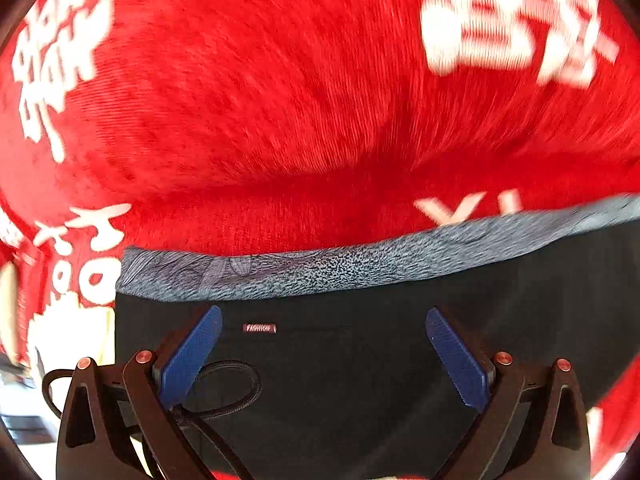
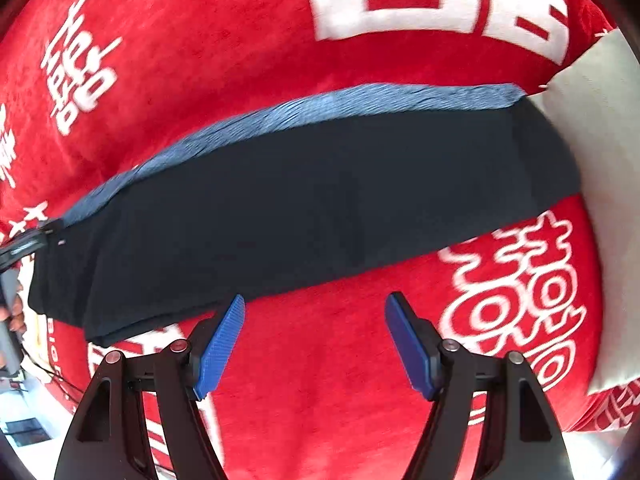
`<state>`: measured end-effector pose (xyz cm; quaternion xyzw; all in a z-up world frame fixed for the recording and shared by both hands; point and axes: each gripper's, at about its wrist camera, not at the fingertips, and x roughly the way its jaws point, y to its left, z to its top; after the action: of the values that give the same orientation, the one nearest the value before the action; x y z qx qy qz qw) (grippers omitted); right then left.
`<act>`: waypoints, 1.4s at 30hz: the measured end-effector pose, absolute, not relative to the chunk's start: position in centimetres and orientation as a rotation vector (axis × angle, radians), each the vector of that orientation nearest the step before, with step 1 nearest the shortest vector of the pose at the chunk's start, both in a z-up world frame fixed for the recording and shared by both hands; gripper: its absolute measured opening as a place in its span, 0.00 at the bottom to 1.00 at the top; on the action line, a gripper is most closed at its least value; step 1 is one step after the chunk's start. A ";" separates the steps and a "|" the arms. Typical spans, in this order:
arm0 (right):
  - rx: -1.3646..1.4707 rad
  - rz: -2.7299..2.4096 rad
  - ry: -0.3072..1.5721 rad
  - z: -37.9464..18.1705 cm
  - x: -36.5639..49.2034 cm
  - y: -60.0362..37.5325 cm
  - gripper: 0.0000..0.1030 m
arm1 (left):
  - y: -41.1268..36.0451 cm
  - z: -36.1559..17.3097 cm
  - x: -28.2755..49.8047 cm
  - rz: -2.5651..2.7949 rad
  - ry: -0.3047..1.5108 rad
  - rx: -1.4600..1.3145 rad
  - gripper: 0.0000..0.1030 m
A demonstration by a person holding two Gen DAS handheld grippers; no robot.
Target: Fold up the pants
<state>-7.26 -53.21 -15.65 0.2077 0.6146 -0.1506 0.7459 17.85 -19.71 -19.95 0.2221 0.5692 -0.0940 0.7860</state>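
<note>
The dark pants lie flat in a long strip on the red blanket, with a blue-gray band along the far edge. The left gripper is right over the pants, fingers wide apart. The right gripper is just beside them, over the blanket, fingers also apart and holding nothing.

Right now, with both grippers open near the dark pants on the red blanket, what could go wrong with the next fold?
1. The left gripper hangs open over the pants close to a loose cord; closing might pinch the cord along with the cloth.
2. The right gripper is over bare red blanket, beside the pants' edge; it might grab blanket instead.
3. The pants lie in layers, a blue-gray strip showing; a shallow grip might lift one layer only.
</note>
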 end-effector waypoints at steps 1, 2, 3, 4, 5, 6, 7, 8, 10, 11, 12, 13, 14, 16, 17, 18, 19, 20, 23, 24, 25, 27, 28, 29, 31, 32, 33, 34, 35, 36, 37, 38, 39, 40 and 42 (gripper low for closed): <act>0.447 -0.323 1.350 -15.6 -7.1 -52.4 0.74 | -20.0 -21.2 18.3 -0.145 1.221 0.520 1.00; 0.443 -0.318 1.351 -15.5 -7.0 -52.0 0.74 | -19.8 -21.6 18.7 -0.115 1.220 0.528 1.00; 0.438 -0.307 1.352 -15.8 -6.6 -51.2 0.74 | -19.1 -22.5 19.6 -0.072 1.224 0.517 1.00; 0.433 -0.295 1.352 -16.0 -6.9 -50.5 0.74 | -18.2 -23.2 20.4 -0.031 1.232 0.496 1.00; 0.427 -0.285 1.351 -16.0 -7.1 -49.9 0.74 | -16.9 -23.7 21.5 -0.005 1.253 0.436 1.00; 0.424 -0.279 1.351 -15.7 -7.3 -49.5 0.74 | -16.2 -23.8 22.0 -0.002 1.260 0.398 1.00; 0.428 -0.269 1.349 -15.7 -7.3 -49.5 0.74 | -15.4 -23.9 22.6 0.001 1.264 0.372 1.00; 0.440 -0.257 1.346 -15.8 -7.2 -49.3 0.74 | -15.1 -23.9 23.0 0.000 1.263 0.372 1.00; 0.463 -0.239 1.344 -16.2 -6.6 -48.5 0.74 | -15.0 -23.3 23.2 0.017 1.237 0.415 1.00; 0.476 -0.229 1.344 -16.1 -6.5 -48.0 0.74 | -14.8 -22.8 23.3 0.029 1.225 0.431 1.00; 0.501 -0.211 1.341 -16.2 -6.3 -47.5 0.74 | -14.4 -22.3 23.3 0.030 1.225 0.427 1.00; 0.521 -0.194 1.336 -16.7 -5.8 -46.9 0.74 | -13.8 -21.8 23.1 0.025 1.232 0.410 1.00; 0.547 -0.173 1.329 -16.8 -5.6 -46.4 0.74 | -13.3 -21.2 22.8 0.017 1.237 0.398 1.00; 0.607 -0.104 1.308 -17.1 -5.0 -44.9 0.74 | -12.0 -20.4 21.5 0.003 1.238 0.406 1.00; 0.640 -0.064 1.298 -17.4 -4.7 -44.0 0.74 | -11.4 -20.4 21.0 0.001 1.237 0.414 1.00; 0.662 -0.034 1.293 -17.9 -4.3 -43.2 0.74 | -10.5 -20.5 20.2 -0.001 1.238 0.425 1.00; 0.696 0.018 1.288 -18.5 -3.9 -41.9 0.74 | -9.9 -20.7 19.5 0.002 1.244 0.433 1.00; 0.717 0.046 1.287 -18.8 -3.7 -41.2 0.74 | -9.1 -21.2 18.9 0.009 1.259 0.443 1.00; 0.819 0.126 1.307 -22.3 -1.8 -37.8 0.73 | -7.2 -22.3 17.1 -0.007 1.277 0.374 1.00; 0.828 0.133 1.317 -22.6 -1.9 -37.0 0.72 | -7.1 -22.1 17.0 -0.011 1.276 0.355 1.00; 0.841 0.138 1.328 -23.6 -1.6 -36.1 0.67 | -7.0 -22.2 17.0 -0.014 1.279 0.349 1.00; 0.891 0.143 1.321 -24.4 -1.3 -35.6 0.60 | -7.1 -22.3 17.2 -0.024 1.273 0.364 1.00; 0.912 0.142 1.312 -24.4 -1.3 -35.5 0.59 | -7.1 -22.3 17.2 -0.035 1.265 0.376 1.00; 0.919 0.141 1.308 -24.4 -1.2 -35.3 0.58 | -7.0 -22.4 17.3 -0.045 1.261 0.380 1.00; 0.936 0.135 1.307 -24.5 -1.2 -35.1 0.58 | -6.6 -22.5 17.5 -0.057 1.261 0.366 1.00; 0.948 0.133 1.308 -24.7 -1.1 -35.0 0.57 | -6.4 -22.6 17.6 -0.061 1.264 0.353 1.00; 0.968 0.129 1.307 -24.8 -1.2 -35.1 0.57 | -6.3 -22.7 17.7 -0.063 1.265 0.348 1.00; 0.997 0.115 1.303 -25.2 -1.1 -35.2 0.56 | -6.3 -22.7 17.7 -0.066 1.264 0.349 1.00; 1.018 0.107 1.301 -24.9 -1.5 -35.7 0.54 | -6.4 -22.7 17.8 -0.071 1.263 0.354 1.00; 1.052 0.093 1.302 -25.1 -1.3 -35.9 0.52 | -6.5 -22.6 17.8 -0.075 1.263 0.362 1.00; 1.067 0.083 1.300 -24.9 -1.4 -36.3 0.36 | -6.6 -22.6 17.9 -0.083 1.263 0.377 1.00; 1.060 0.058 1.298 -24.7 -1.0 -36.6 0.09 | -6.3 -22.7 18.3 -0.090 1.262 0.391 1.00; 1.047 0.045 1.297 -24.4 -0.6 -36.6 0.09 | -6.4 -22.6 18.3 -0.095 1.260 0.405 1.00; 1.049 0.047 1.285 -23.9 -0.2 -36.7 0.09 | -6.4 -22.6 18.4 -0.102 1.254 0.423 1.00; 0.968 0.049 1.253 -22.0 0.2 -36.1 0.08 | -6.4 -22.5 18.3 -0.116 1.246 0.435 1.00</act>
<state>0.19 -36.14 -21.95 0.4351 0.5630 0.0221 0.7023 18.26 -6.38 -22.53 0.2020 0.5785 -0.0537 0.7884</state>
